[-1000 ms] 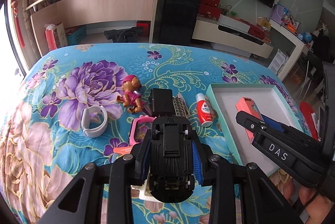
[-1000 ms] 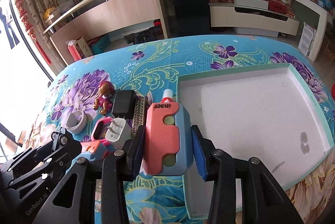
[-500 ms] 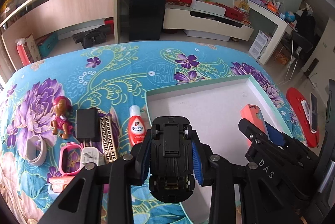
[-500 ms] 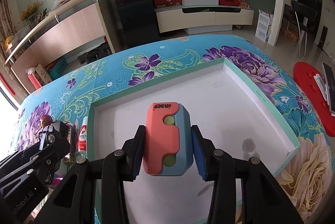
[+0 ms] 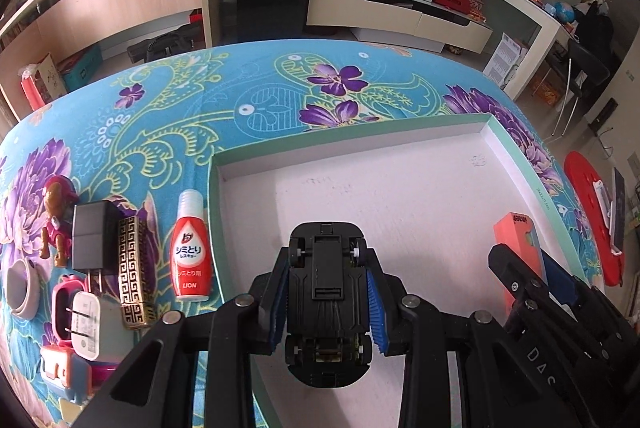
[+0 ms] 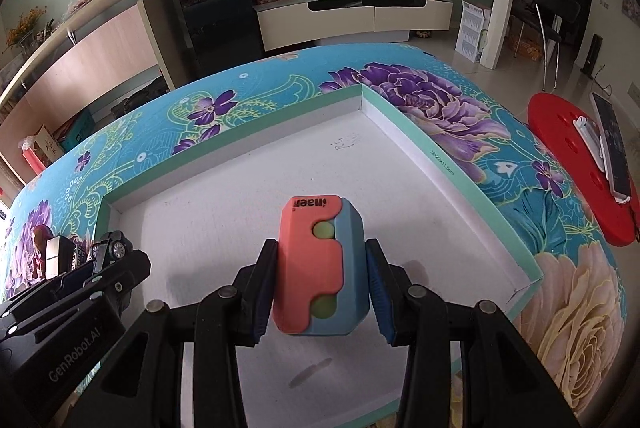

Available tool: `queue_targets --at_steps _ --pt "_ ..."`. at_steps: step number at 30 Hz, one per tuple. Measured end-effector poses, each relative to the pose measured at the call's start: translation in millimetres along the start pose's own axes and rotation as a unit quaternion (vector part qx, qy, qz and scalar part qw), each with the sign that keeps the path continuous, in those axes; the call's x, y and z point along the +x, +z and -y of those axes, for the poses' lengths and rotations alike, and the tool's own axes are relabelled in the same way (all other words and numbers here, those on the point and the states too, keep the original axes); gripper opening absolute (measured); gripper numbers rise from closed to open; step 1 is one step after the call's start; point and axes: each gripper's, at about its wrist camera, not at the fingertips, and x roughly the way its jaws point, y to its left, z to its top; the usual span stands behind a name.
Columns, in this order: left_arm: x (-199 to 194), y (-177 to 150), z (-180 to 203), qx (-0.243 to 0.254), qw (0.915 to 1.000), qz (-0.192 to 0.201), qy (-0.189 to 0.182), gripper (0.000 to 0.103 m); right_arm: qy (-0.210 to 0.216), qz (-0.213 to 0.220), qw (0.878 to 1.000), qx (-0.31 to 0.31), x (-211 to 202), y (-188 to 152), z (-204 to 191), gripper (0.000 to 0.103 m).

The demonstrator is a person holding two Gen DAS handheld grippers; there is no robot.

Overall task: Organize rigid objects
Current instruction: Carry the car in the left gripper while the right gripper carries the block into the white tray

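We hold 2 items over the white tray (image 5: 420, 188): left tool (image 5: 328, 304) pinching the black toy car (image 5: 326, 292), right tool (image 6: 320, 292) pinching the pink-blue case (image 6: 316, 268); next, lower and release.

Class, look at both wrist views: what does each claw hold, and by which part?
Left claw: black toy car, gripped across its sides. Right claw: coral-and-blue block, gripped across its sides.

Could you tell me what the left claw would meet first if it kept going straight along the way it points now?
Most likely the bare white floor of the box: the left claw, shut on the black toy car, points down into it with nothing between, though depth is uncertain.
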Motion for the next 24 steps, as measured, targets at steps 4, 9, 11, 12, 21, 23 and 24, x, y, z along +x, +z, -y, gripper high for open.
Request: queue_targets --at_steps 4,9,11,12,21,23,24 --pt "11.3 1.1 2.8 -0.003 1.0000 -0.006 0.006 0.036 0.000 -0.008 1.000 0.006 5.8 -0.2 5.6 0.044" --pt "21.2 0.8 5.8 -0.004 0.9999 -0.010 0.011 0.036 0.001 -0.014 1.000 0.012 10.5 -0.8 11.2 0.044" --pt "22.6 0.0 6.7 -0.002 0.9998 -0.010 0.014 0.036 -0.002 -0.018 1.000 0.010 12.4 -1.3 11.6 0.044" --pt "23.5 -0.3 6.9 -0.002 0.9998 -0.011 0.015 0.036 -0.001 -0.020 1.000 0.010 13.4 -1.5 11.9 0.044" --pt "18.1 0.9 4.3 -0.007 0.9996 -0.002 0.026 0.067 -0.005 -0.027 1.000 0.004 16.9 -2.4 10.9 0.044" --pt "11.8 1.7 2.4 -0.010 0.9996 0.006 0.026 0.069 -0.005 -0.021 1.000 0.004 13.6 -1.3 10.5 0.044" --pt "8.8 2.3 1.7 -0.011 0.9995 0.010 0.026 0.070 -0.005 -0.017 1.000 0.002 11.8 -0.6 9.9 0.044"
